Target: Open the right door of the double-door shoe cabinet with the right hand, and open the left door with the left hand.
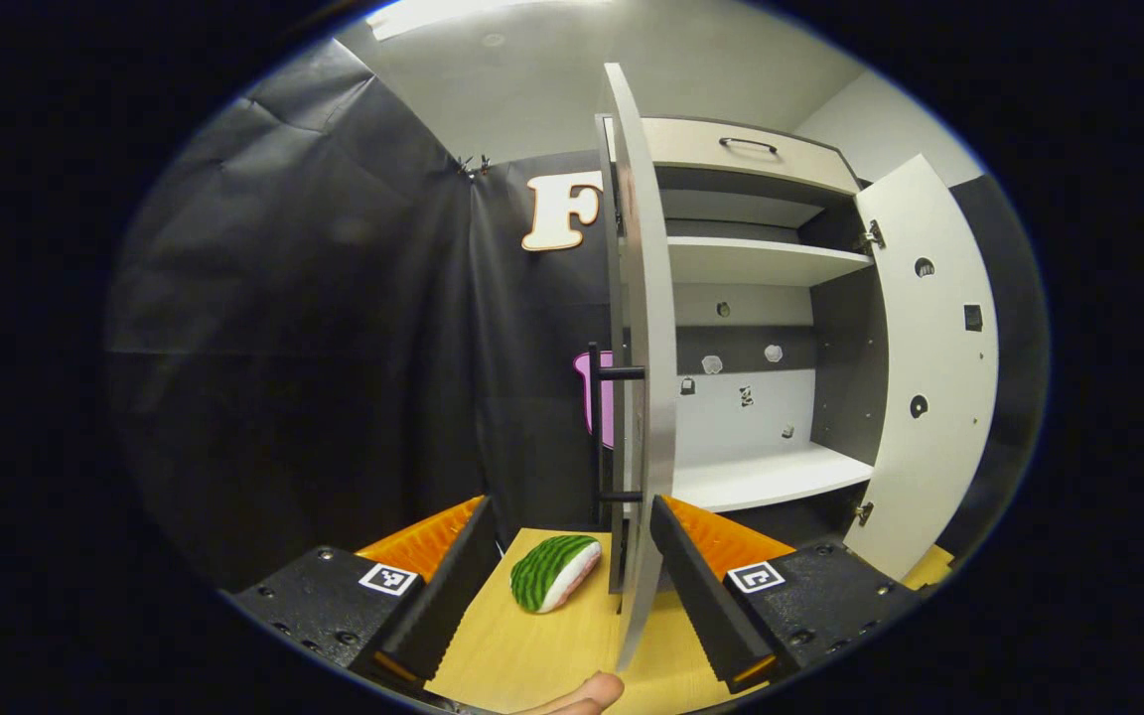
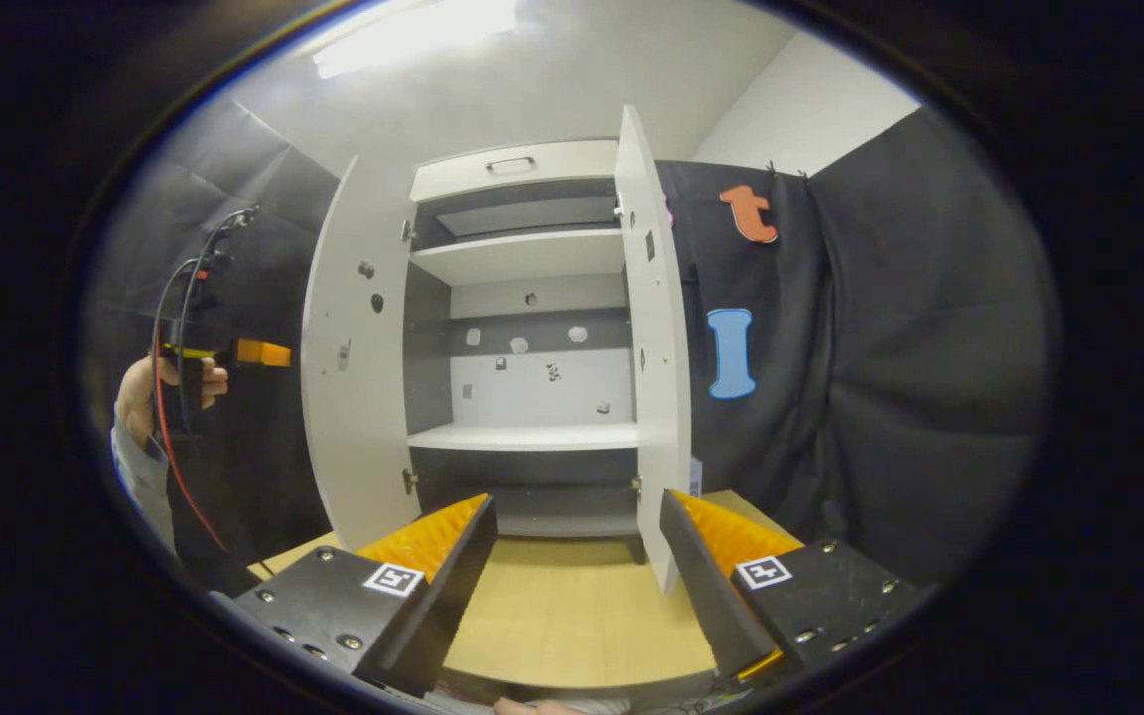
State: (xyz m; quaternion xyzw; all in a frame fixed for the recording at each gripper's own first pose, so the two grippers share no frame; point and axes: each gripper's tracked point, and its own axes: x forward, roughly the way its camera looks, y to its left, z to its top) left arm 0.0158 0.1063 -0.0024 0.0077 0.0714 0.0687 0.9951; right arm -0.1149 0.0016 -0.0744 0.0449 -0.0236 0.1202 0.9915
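The shoe cabinet [image 1: 761, 263] stands with both doors swung out. Its left door [image 1: 646, 328] faces me edge-on in the left gripper view, and its black bar handle [image 1: 599, 427] is just past my fingertips. My left gripper [image 1: 567, 501] is open, with the door's lower edge running down between its fingers, closer to the right one. The right door [image 1: 929, 357] hangs wide. In the right gripper view the left door [image 2: 354, 377] and right door [image 2: 656, 367] frame the bare shelves [image 2: 522, 435]. My right gripper [image 2: 577, 497] is open, back from the cabinet, holding nothing. A hand holds the left gripper [image 2: 269, 353] beside the left door.
A toy watermelon slice [image 1: 552, 573] lies on the wooden table [image 1: 522, 655] just left of the left door's foot. A drawer with a dark handle [image 1: 746, 144] tops the cabinet. Black cloth walls close in on both sides. Red and black cables [image 2: 170, 417] hang from the left gripper.
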